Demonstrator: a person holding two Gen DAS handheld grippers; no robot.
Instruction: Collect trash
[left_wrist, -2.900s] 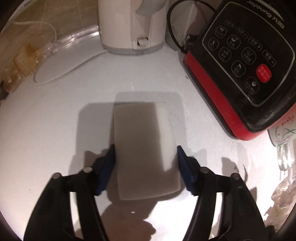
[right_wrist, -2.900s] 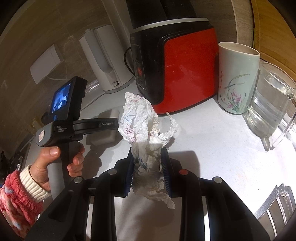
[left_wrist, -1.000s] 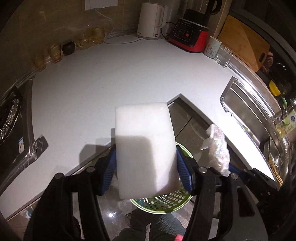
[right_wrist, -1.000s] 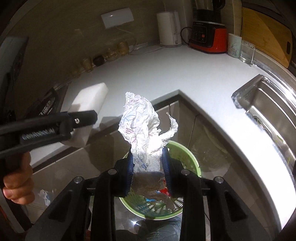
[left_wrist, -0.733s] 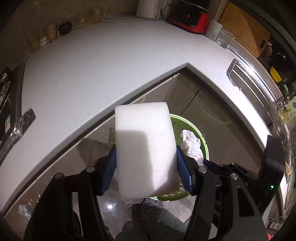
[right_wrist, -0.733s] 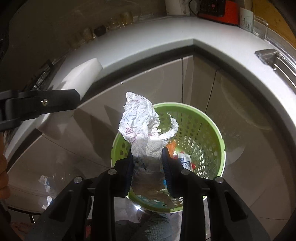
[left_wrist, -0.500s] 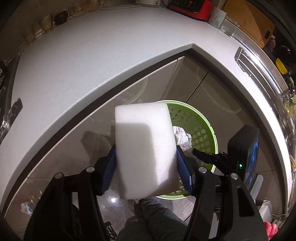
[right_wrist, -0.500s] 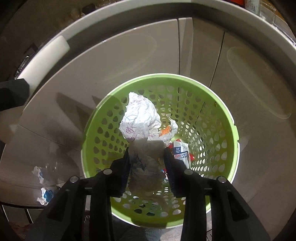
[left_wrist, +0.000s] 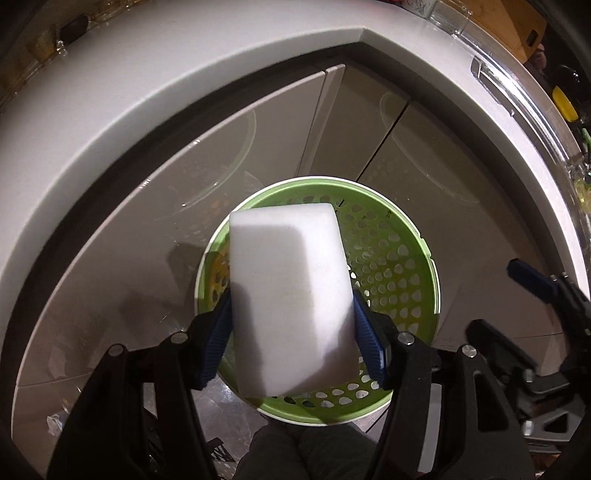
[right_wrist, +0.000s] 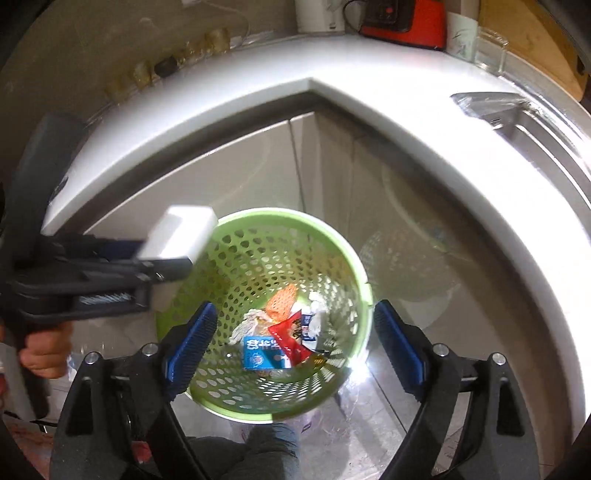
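Left hand-held gripper (left_wrist: 291, 332) pinching white foam block (left_wrist: 291, 295) over green bin (left_wrist: 402, 273), ready to drop. Right hand-held gripper (right_wrist: 295, 343) just spread wide, nothing between; crumpled paper gone from it.

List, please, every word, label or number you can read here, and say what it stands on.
None reads with certainty.
Blue packet in the green basket: white print, too blurred to read.
Red packet beside it: dark characters, too blurred to read.

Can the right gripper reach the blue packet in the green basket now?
Probably yes: the right gripper is open and empty above the green basket, and nothing covers the blue packet.
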